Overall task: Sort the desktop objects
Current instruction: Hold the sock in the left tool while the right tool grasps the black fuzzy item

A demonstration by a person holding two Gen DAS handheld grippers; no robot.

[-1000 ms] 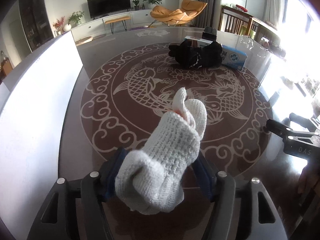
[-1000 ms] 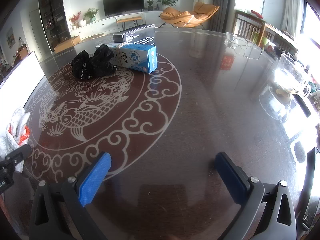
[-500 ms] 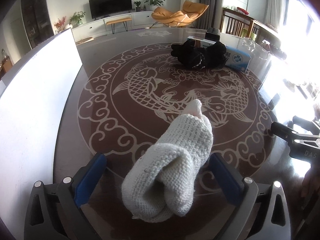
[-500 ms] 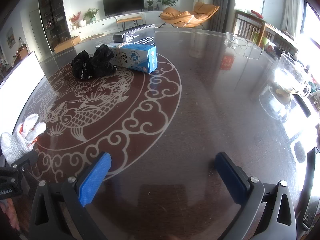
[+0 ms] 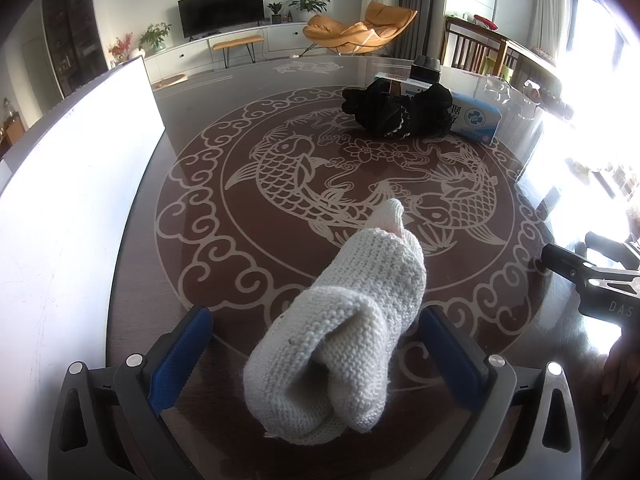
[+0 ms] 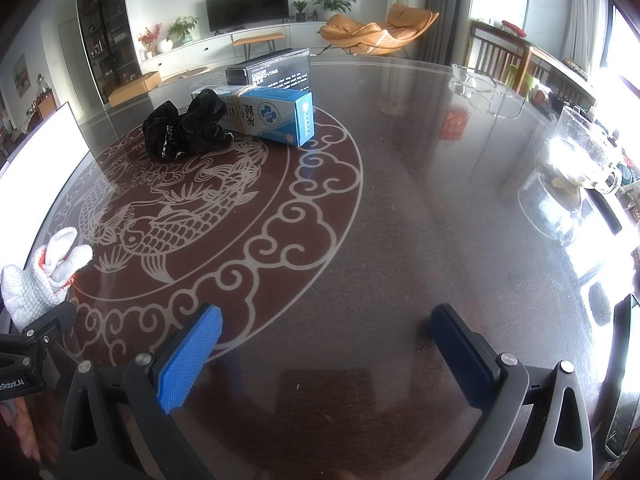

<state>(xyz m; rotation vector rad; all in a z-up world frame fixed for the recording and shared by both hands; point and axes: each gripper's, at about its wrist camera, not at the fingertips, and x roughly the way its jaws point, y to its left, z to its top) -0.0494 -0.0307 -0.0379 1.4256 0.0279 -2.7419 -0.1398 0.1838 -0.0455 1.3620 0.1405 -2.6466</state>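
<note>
A white knitted glove (image 5: 352,328) lies on the dark glass table between the blue pads of my left gripper (image 5: 316,352), which is open around it without squeezing it. The glove also shows at the left edge of the right wrist view (image 6: 40,276). A black glove (image 5: 394,114) lies at the far side against a blue and white box (image 5: 474,118); both show in the right wrist view too, the black glove (image 6: 184,126) left of the box (image 6: 272,114). My right gripper (image 6: 326,354) is open and empty above the bare table.
A black box (image 6: 276,70) stands behind the blue box. A white board (image 5: 68,208) runs along the table's left side. A glass teapot (image 6: 572,196) and a clear glass tray (image 6: 486,90) stand at the right. The table bears a carp pattern (image 5: 340,188).
My left gripper has opened and let go of the white glove, which has settled lower onto the table between the pads. The right gripper has not moved.
</note>
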